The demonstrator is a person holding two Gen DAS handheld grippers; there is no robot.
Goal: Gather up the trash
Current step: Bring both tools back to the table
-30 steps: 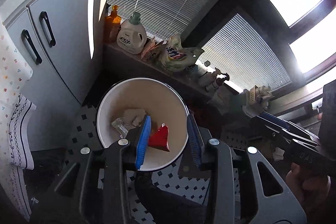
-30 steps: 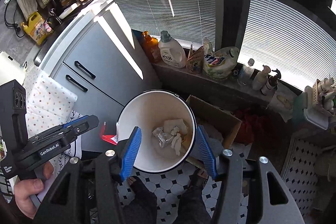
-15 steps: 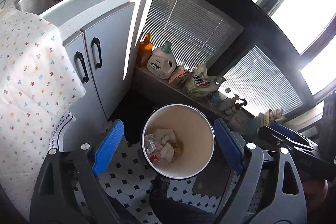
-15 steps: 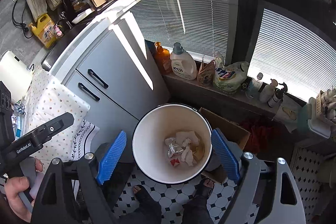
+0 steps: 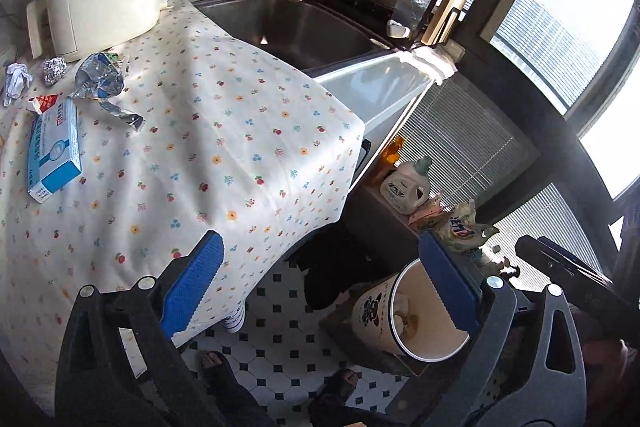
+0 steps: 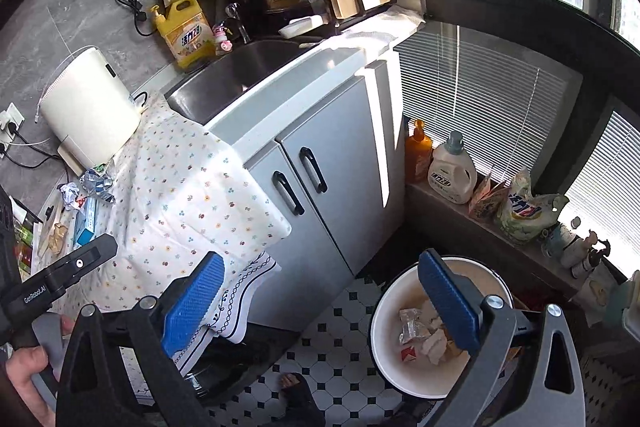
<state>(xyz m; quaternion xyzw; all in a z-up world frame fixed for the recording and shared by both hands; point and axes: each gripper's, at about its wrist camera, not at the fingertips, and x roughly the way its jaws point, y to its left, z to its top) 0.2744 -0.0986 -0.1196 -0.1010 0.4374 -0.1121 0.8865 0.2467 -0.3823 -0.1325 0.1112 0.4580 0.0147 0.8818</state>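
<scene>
On the bench (image 5: 248,131), far to my left, the trash waits; largest is the blue-white box (image 5: 54,151), stiff and light, so I would take it across its narrow sides. The crumpled foil wrapper (image 5: 102,79) is soft and may slip; pinch its thick middle. The foil ball (image 5: 54,69) and paper wad (image 5: 16,83) are tiny, almost weightless. My left gripper (image 5: 316,279) and right gripper (image 6: 316,287) both stand wide open, holding nothing.

**Trash split between tabletop and bin**

At the left of the frame, a crumpled white paper (image 5: 16,83), a foil ball (image 5: 54,70), a torn silver wrapper (image 5: 102,83) and a blue-white box (image 5: 54,151) lie on the floral tabletop (image 5: 224,131). At lower right, the white bin (image 6: 386,339) holds crumpled scraps (image 6: 420,335).
</scene>
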